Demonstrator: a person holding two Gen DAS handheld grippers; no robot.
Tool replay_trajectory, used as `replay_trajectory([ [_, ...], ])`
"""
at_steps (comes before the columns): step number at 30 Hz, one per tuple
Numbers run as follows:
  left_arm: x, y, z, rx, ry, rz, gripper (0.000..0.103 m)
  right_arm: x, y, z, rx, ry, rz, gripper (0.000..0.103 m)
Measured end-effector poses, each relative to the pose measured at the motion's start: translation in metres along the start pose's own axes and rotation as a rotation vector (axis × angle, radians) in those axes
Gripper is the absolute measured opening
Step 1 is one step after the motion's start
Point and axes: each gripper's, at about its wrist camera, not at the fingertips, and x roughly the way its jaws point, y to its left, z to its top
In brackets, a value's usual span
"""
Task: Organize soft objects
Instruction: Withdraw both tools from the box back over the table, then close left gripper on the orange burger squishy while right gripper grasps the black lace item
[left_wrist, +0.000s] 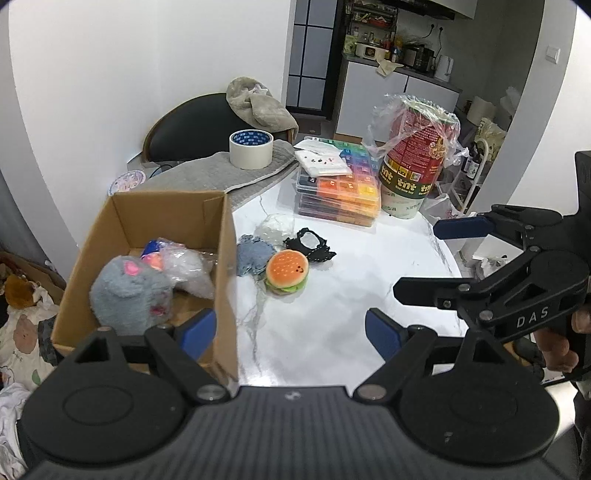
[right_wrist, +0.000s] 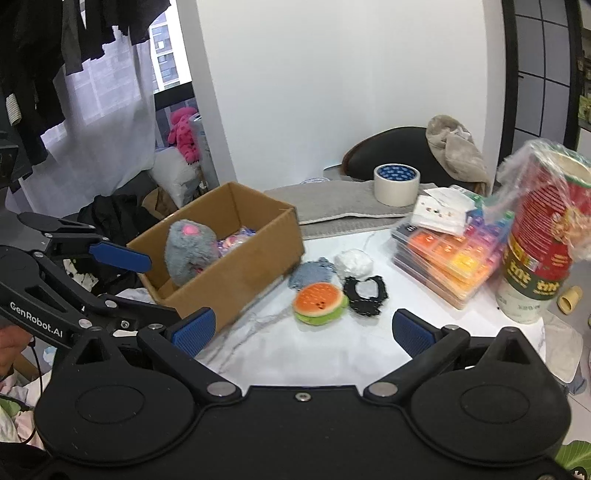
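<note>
A plush burger (left_wrist: 286, 272) (right_wrist: 320, 303) lies on the white marble table (left_wrist: 332, 325), beside a blue knitted piece (left_wrist: 251, 254) (right_wrist: 311, 275), a black lace piece (left_wrist: 310, 245) (right_wrist: 365, 295) and a white crumpled soft thing (left_wrist: 276, 226) (right_wrist: 354, 263). An open cardboard box (left_wrist: 229, 258) (right_wrist: 236, 273) at the left holds a grey plush (left_wrist: 129, 291) (right_wrist: 190, 251) and bagged soft toys (left_wrist: 184, 266). My left gripper (left_wrist: 290, 334) is open and empty, over the box's near corner. My right gripper (right_wrist: 303, 332) is open and empty, short of the burger; it also shows in the left wrist view (left_wrist: 417, 258).
A tape roll (left_wrist: 251, 149) (right_wrist: 396, 184) sits on a grey towel (left_wrist: 221, 177). Stacked colourful plastic cases (left_wrist: 340, 192) (right_wrist: 450, 258) and a tall red tub in plastic wrap (left_wrist: 413, 162) (right_wrist: 539, 240) stand at the back right. A chair with a beige cloth (left_wrist: 255, 103) is behind the table.
</note>
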Motion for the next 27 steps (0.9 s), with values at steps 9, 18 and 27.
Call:
replay_trajectory([
  [9,0.034,-0.027,-0.002,0.005,0.002,0.061,0.085,0.009,-0.036,-0.019,0.063,-0.023,0.009,0.094],
  [18,0.078,-0.038,-0.003,-0.017,0.017,0.136,0.076,0.037,-0.064,-0.03,0.16,-0.03,0.016,0.083],
  [27,0.119,-0.036,-0.003,-0.063,0.019,0.173,0.061,0.079,-0.089,-0.034,0.3,0.014,0.063,0.055],
])
